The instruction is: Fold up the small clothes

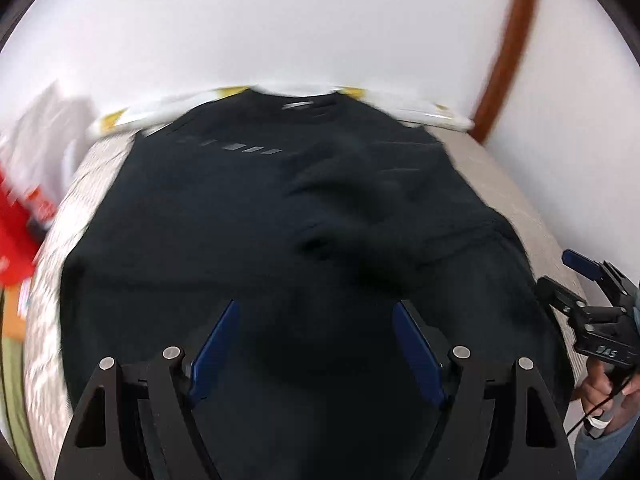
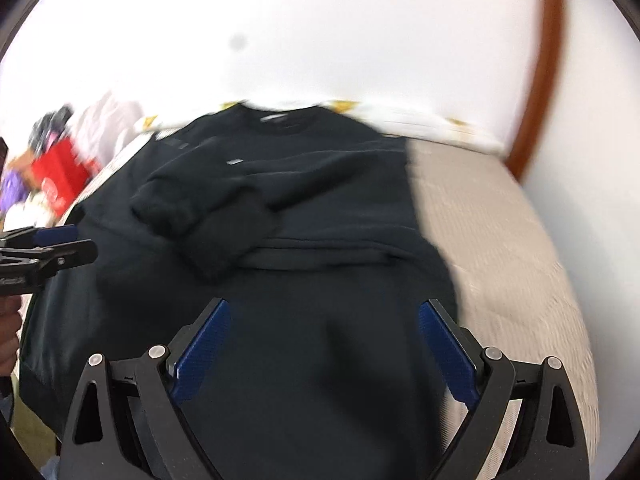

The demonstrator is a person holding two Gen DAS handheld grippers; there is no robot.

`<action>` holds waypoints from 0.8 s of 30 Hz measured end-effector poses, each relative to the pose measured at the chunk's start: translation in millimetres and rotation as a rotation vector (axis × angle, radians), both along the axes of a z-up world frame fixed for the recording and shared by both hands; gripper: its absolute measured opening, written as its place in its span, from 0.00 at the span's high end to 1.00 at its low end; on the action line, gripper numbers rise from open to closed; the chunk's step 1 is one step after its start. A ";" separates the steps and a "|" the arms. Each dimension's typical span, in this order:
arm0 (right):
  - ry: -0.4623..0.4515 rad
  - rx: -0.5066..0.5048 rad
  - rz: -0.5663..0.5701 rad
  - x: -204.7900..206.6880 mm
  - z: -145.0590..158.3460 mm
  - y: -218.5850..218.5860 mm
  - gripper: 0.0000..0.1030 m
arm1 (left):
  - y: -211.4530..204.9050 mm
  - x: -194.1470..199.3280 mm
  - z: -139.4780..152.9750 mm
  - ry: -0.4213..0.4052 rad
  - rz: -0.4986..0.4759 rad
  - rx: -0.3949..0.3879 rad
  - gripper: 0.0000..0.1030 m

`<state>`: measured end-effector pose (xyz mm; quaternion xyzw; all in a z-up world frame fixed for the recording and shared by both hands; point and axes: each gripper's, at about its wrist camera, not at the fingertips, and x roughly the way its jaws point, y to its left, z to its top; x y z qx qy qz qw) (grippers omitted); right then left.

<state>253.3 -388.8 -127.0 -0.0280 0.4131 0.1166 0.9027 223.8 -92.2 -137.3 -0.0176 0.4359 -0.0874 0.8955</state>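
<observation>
A black sweatshirt (image 2: 320, 208) lay spread on the beige bedspread (image 2: 492, 240), its collar toward the white wall and both sleeves folded in across its chest. The left gripper (image 1: 316, 344) hung above the sweatshirt's hem with jaws apart, nothing between them. The right gripper (image 2: 324, 344) hung released over the hem too, its blue pads (image 2: 200, 356) clear of the cloth.

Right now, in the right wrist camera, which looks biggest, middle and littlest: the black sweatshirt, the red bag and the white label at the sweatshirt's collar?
1. Black sweatshirt, by far the biggest, spread over the bed.
2. Red bag, much smaller at the left edge, though it sits farther from the camera and is blurred.
3. White label, the littlest, just a sliver.
</observation>
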 end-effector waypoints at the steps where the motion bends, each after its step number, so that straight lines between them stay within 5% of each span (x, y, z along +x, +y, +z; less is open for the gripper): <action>1: 0.001 0.016 -0.034 -2.6 0.9 -15.5 0.09 | -10.9 4.4 -0.1 -0.005 -0.020 0.011 0.25; 8: 0.013 0.080 -0.191 -16.1 -2.5 -100.7 0.09 | -86.5 47.6 -24.4 0.002 -0.073 0.075 0.25; 19: 0.055 0.144 -0.255 -23.2 -26.7 -136.6 0.09 | -126.9 69.3 -58.3 0.002 -0.058 0.278 0.27; 20: 0.059 0.156 -0.265 -21.6 -28.7 -136.5 0.09 | -128.6 69.8 -59.5 -0.002 -0.059 0.298 0.30; 24: 0.080 0.235 -0.264 -17.3 -29.7 -127.1 0.09 | -119.2 66.0 -52.3 0.015 -0.104 0.219 0.83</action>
